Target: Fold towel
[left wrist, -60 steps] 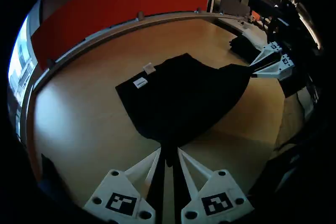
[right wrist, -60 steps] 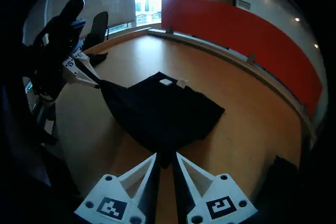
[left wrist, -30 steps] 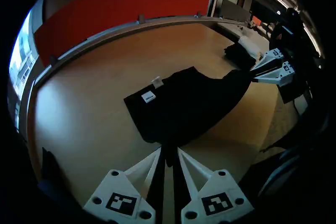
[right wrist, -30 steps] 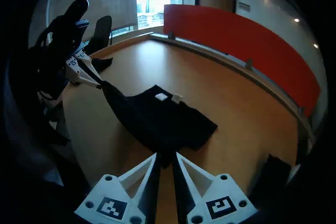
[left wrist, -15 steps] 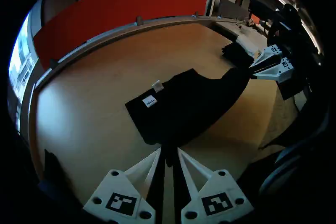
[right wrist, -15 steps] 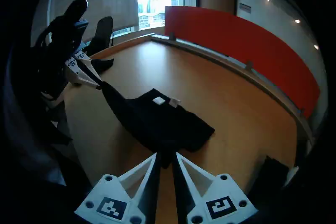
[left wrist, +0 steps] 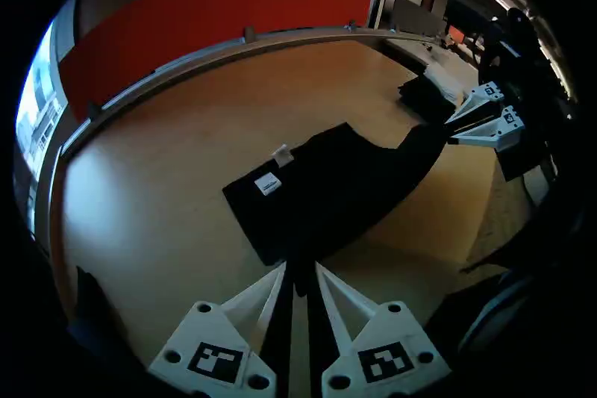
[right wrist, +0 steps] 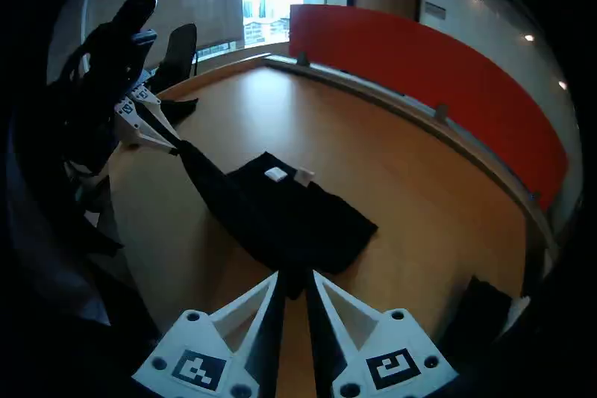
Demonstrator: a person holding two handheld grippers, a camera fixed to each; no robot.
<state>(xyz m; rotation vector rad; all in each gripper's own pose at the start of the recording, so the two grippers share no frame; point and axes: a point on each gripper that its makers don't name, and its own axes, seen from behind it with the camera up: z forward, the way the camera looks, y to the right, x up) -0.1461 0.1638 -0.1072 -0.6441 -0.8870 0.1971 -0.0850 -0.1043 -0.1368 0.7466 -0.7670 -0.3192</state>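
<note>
presently, left hand-held gripper (left wrist: 300, 271) and right hand-held gripper (right wrist: 294, 278) each pinch a corner of the black towel (left wrist: 336, 181). its far part lies on the wooden counter (left wrist: 149, 174), near edge raised.

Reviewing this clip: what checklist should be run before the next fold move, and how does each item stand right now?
1. Left gripper shut on a towel corner: ok.
2. Right gripper shut on the other near corner: ok.
3. Held edge raised off the table: ok.
4. Far edge with the white tags lying flat: ok.
5. Held corners square with the far corners: cannot tell.
</note>
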